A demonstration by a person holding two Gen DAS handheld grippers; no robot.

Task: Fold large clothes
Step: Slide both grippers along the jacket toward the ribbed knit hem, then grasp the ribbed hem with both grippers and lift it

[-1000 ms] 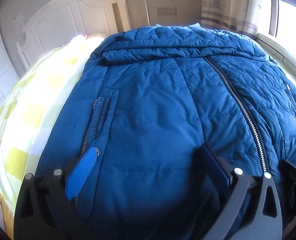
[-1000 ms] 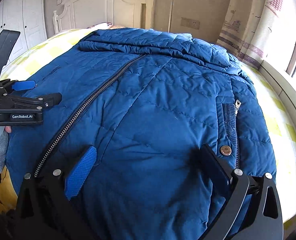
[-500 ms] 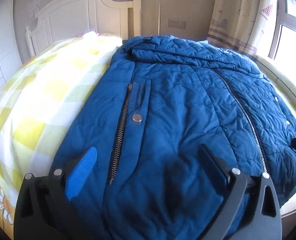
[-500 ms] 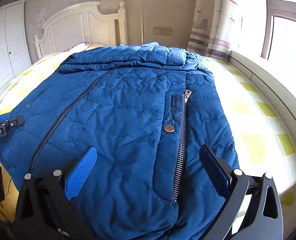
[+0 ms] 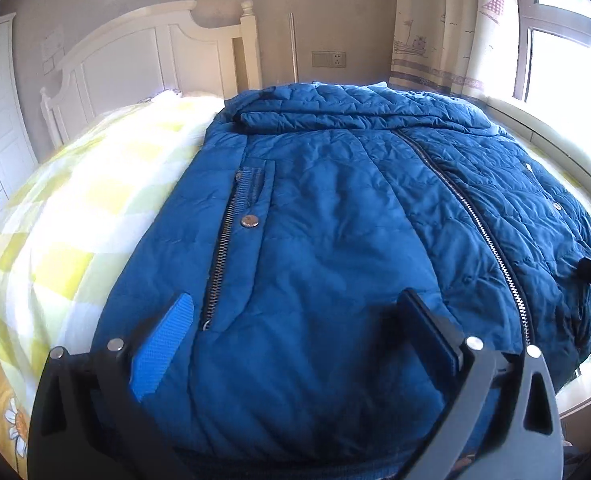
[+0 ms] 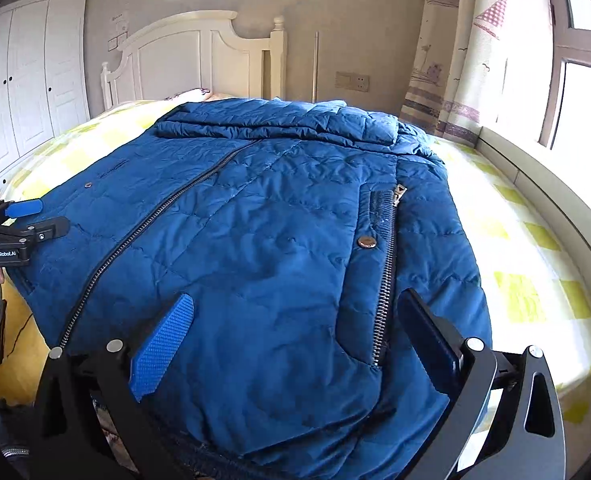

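I see the blue jacket [image 5: 335, 240] spread flat on the bed [image 5: 75, 200], zipped, its hem at the near edge. My left claw [image 5: 295, 332] and right claw [image 6: 295, 332] hang over that hem, both spread apart, empty. Bare sheet flanks the jacket.

Both grippers drew back from the jacket [image 5: 335, 240].

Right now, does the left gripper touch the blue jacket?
Cannot tell: in the right wrist view the left gripper overlaps the jacket; neither contact nor gap shows.
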